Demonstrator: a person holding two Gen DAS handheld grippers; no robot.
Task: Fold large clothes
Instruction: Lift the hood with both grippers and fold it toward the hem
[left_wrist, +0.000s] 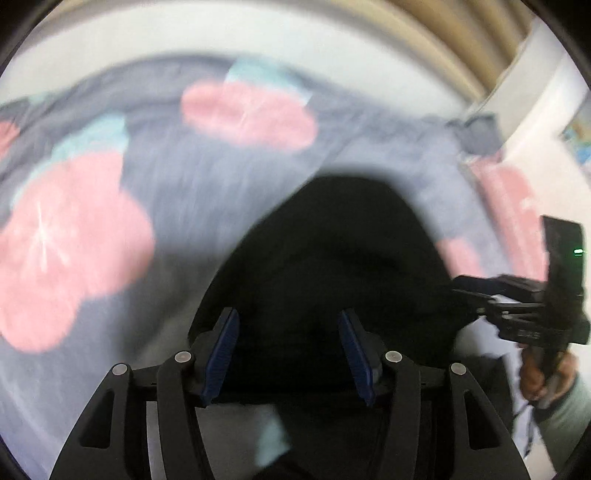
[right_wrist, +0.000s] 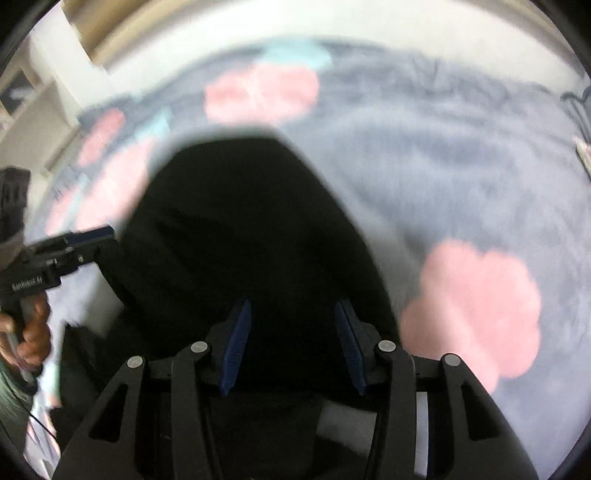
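Left tool (left_wrist: 288, 354) is pointed down at a black garment (left_wrist: 332, 240), its blue pads (left_wrist: 221, 354) spread with a clear gap between them, and as far as I can tell they're not pressing on anything, the dark cloth just sits right below and ahead of the fingers. Same deal with the right tool (right_wrist: 291, 347): pads apart, nothing pinched, black garment (right_wrist: 236, 229) directly under and in front of it. The garment lies on a grey-blue bedspread with big pink flowers (left_wrist: 74, 240), which stretches out past and to both sides of each tool. From the left wrist view the right tool (left_wrist: 476, 295) shows up off to the right, held in a hand (left_wrist: 546, 373), tip at the garment's edge. From the right wrist view the left tool (right_wrist: 88, 240) sits off to the left, also at the garment's edge. Everything's pretty blurry, so can't tell the folds.
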